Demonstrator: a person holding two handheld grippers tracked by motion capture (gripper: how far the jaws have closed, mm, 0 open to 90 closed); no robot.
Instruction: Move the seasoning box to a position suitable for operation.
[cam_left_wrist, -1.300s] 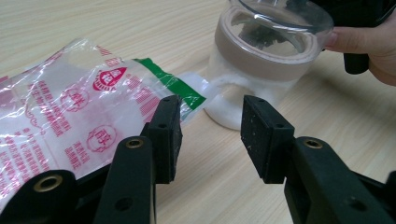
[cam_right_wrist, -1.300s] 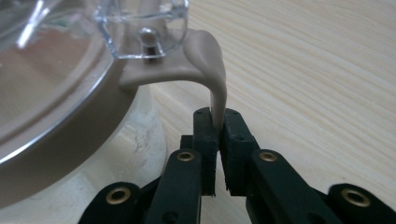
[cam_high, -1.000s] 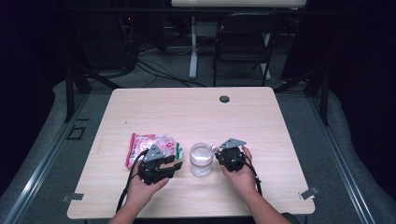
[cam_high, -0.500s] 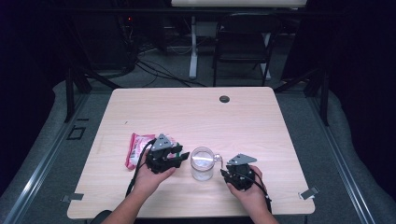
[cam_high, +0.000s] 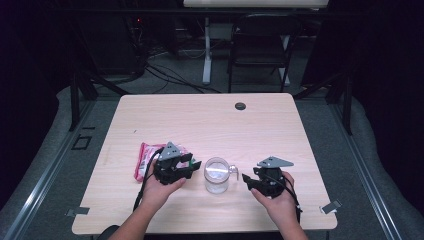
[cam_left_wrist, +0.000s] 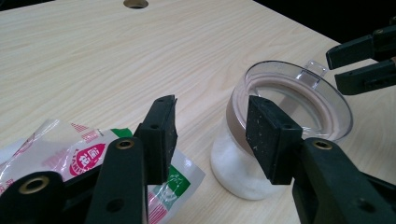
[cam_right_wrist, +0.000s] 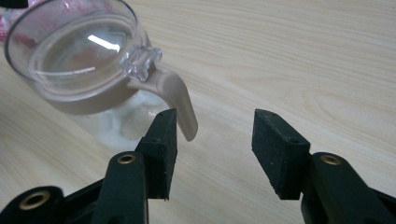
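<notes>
Right hand-held gripper (cam_right_wrist: 212, 140) — its jaws just opened wide, nothing between them — stood just beside the handle of the lidded glass jar (cam_high: 216, 175) on the counter (cam_high: 210, 120). Left hand-held gripper (cam_left_wrist: 210, 135) stood open and empty between the jar and a pink snack packet (cam_left_wrist: 70, 154), one pad near the jar's rim.

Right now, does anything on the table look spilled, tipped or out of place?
Nothing stands out. The jar stands upright with its clear lid on and white powder inside, none spilled on the table. The pink packet lies flat beside it.
</notes>
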